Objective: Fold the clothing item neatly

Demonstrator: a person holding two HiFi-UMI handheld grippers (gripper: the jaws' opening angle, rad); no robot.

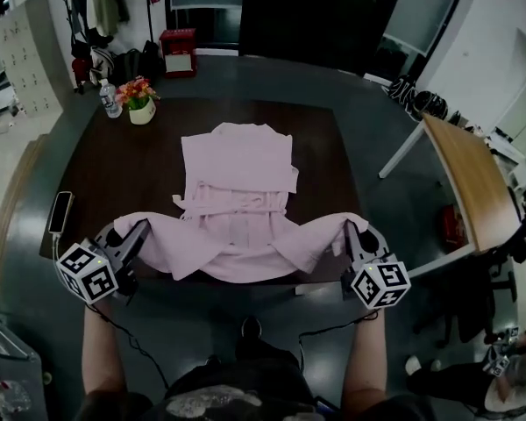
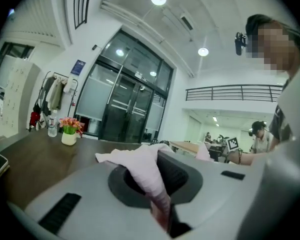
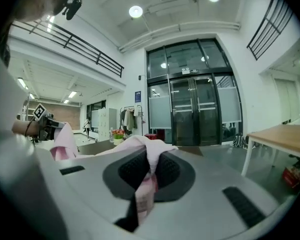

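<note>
Left gripper (image 1: 127, 242) and right gripper (image 1: 357, 238) clench the pink garment (image 1: 237, 191) by its near corners, mid-fold; next, carry them toward the far edge of the table (image 1: 114, 178).

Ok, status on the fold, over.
Shut on garment: left gripper, right gripper. Near edge lifted, rest on table. Out of the way: flowerpot, phone.

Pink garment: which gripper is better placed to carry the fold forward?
Neither, probably: left gripper and right gripper are each shut on the near side of the pink garment, level with each other by the edge of the table. Move both together.
</note>
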